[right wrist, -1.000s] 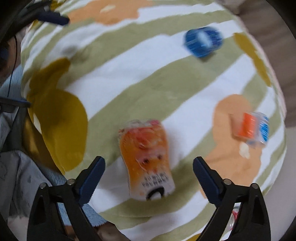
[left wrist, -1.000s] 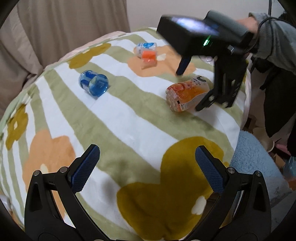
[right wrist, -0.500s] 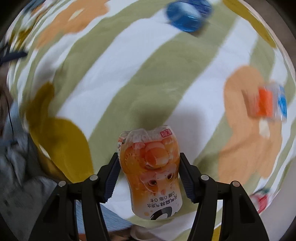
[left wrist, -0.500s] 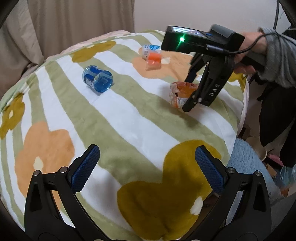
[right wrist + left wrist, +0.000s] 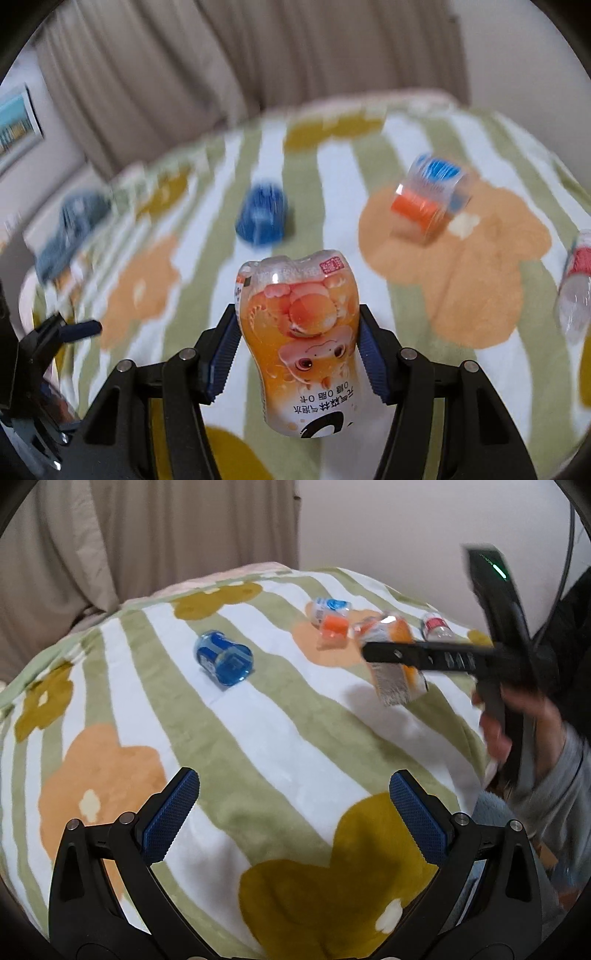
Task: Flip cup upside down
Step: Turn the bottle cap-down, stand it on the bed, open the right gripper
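The orange printed plastic cup (image 5: 300,295) is clamped between the blue pads of my right gripper (image 5: 297,332), which is shut on it. In the left wrist view that cup (image 5: 397,681) hangs tilted above the striped blanket (image 5: 258,738), casting a shadow below; the right gripper (image 5: 384,653) crosses it, held by a hand (image 5: 495,731). My left gripper (image 5: 293,805) stands open over the blanket's near side with nothing between its fingers.
A blue cup (image 5: 223,661) lies on its side left of centre. An orange-and-blue cup (image 5: 330,618) and a clear red-labelled one (image 5: 436,626) lie further back. Curtains (image 5: 147,535) hang behind. The blanket drops off at the right, by the grey sleeve (image 5: 561,786).
The right gripper went from open above the orange cup to shut on it, then lifted it off the blanket and swung level. The left gripper stayed open.
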Available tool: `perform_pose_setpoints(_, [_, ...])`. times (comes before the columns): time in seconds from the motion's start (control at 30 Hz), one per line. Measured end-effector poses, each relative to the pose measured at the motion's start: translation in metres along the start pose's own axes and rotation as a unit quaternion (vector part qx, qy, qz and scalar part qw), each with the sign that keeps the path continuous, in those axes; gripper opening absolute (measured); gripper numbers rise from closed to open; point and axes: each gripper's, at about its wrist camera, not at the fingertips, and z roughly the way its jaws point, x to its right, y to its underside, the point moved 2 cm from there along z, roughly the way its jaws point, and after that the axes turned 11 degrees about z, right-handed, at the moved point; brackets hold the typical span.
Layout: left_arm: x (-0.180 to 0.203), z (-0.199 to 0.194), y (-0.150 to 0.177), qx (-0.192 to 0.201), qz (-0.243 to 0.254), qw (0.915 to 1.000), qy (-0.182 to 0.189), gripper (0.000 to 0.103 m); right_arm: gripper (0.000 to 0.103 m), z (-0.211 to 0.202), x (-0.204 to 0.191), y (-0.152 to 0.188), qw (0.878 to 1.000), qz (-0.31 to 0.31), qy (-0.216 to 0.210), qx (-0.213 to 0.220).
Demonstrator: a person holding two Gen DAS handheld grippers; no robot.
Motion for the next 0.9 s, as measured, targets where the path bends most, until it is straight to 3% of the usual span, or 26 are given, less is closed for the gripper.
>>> perform_pose_setpoints(0.07, [0.003, -0.001, 0.002, 0.001, -0.007, 0.9999, -0.01, 0.102, 0.057, -0.003, -0.004, 0.017, 0.999, -0.013, 0.005, 0.047])
perform_pose_setpoints(0.23, [0.01, -0.001, 0.004, 0.001, -0.013, 0.9998, -0.013, 0.102, 0.057, 0.001, -0.004, 0.039, 0.996, -0.008, 0.015, 0.083])
perform_pose_setpoints(0.6, [0.016, 0.002, -0.001, 0.005, -0.029, 0.9996, 0.004, 0.102, 0.057, 0.012, 0.013, 0.053, 0.998, -0.016, 0.027, 0.057])
perform_pose_setpoints(0.9, [0.021, -0.001, -0.001, 0.012, -0.033, 0.9994, -0.008, 0.102, 0.057, 0.002, 0.009, 0.063, 0.998, -0.039, 0.05, 0.015])
